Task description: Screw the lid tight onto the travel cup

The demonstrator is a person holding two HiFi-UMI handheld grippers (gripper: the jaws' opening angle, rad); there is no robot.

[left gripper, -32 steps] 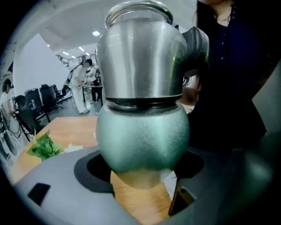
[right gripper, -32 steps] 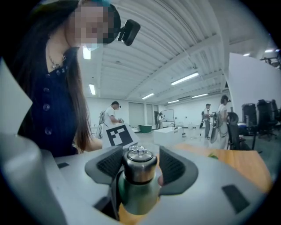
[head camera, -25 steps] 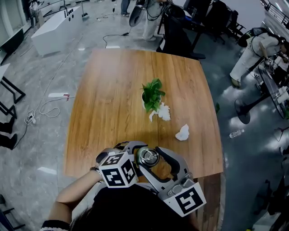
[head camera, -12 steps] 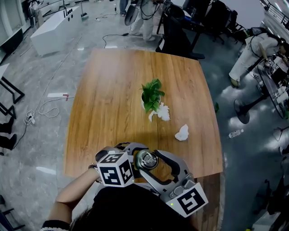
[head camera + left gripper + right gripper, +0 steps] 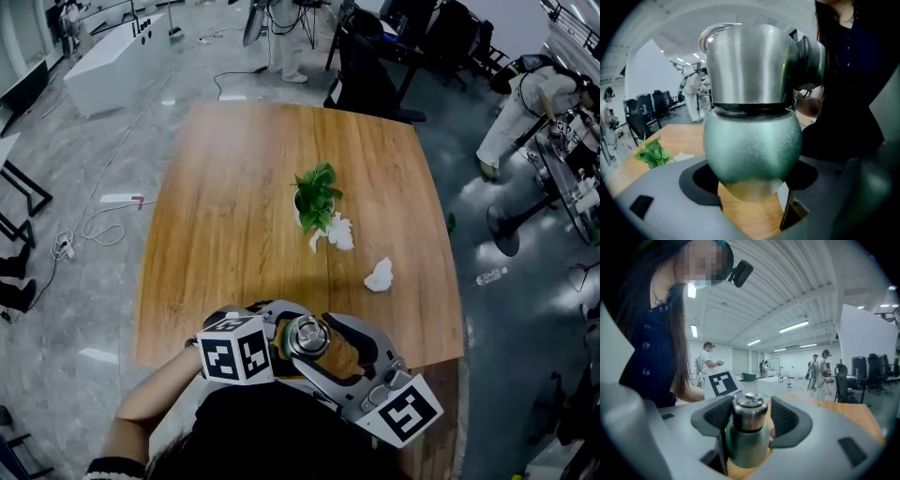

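The travel cup [image 5: 307, 336] stands at the near edge of the wooden table [image 5: 216, 187], its steel lid [image 5: 307, 330] on top. In the left gripper view its green body [image 5: 752, 145] fills the middle under the lid [image 5: 750, 65]. My left gripper [image 5: 281, 330] is shut on the cup's lower body [image 5: 752, 180]. From the right, my right gripper [image 5: 328, 349] reaches in. Its ribbed pads [image 5: 716, 414] are shut on the lid [image 5: 749, 411] above the green body [image 5: 746, 444].
A small potted plant [image 5: 317, 197] stands mid-table with a crumpled tissue [image 5: 339, 234] beside it. Another tissue [image 5: 379, 276] lies nearer the right edge. Chairs, cables and people fill the floor beyond the far side.
Both grippers have turned a little around the cup: the right marker cube swung outward to the right, the left cube rotated. The cup has stayed in place.
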